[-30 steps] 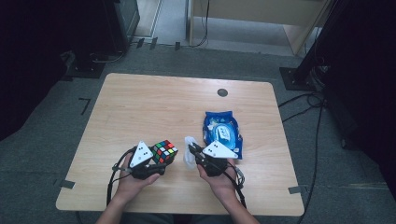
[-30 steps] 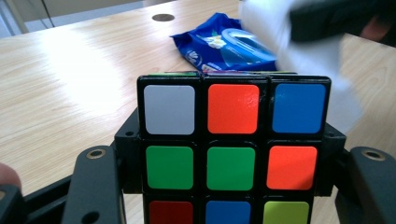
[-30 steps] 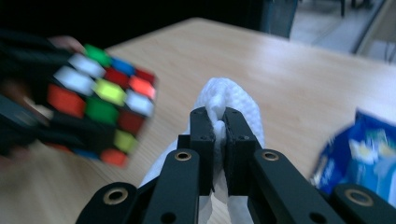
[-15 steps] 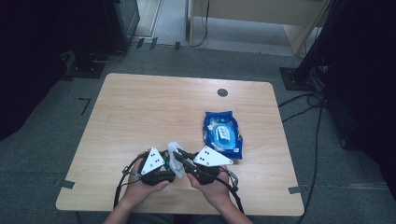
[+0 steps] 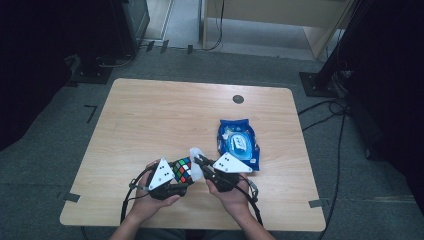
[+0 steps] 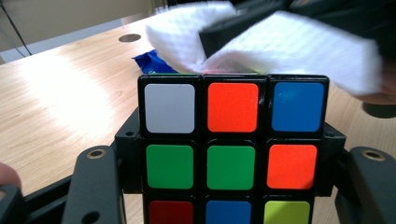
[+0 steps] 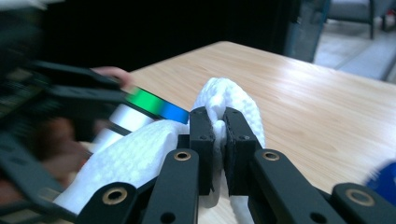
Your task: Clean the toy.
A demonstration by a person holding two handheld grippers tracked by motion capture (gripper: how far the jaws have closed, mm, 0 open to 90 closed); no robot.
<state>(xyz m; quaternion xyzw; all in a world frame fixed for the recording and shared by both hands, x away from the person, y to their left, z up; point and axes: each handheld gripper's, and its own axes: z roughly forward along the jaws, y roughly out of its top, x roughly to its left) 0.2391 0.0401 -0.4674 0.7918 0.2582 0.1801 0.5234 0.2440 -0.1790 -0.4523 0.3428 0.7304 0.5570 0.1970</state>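
1. The left gripper (image 5: 176,184) clamped a Rubik's cube (image 6: 232,149) by two opposite sides, near the table's (image 5: 150,115) front edge, left of the blue wet-wipe pack (image 5: 238,144).
2. The right gripper (image 7: 218,122) was closed on a white wet wipe (image 7: 140,161), draped against the cube's top.
3. The cube looked rigid, light and glossy, so flat opposite faces suited gripping.
4. The wipe seemed limp and thin; pinching a bunched fold looked safest.

Bottom row of the puzzle cube (image 6: 232,154) cut off at six o'clock in the left gripper view – top face hidden under the white wipe (image 6: 289,51); blurred at nine o'clock in the right gripper view: left gripper (image 7: 56,112)
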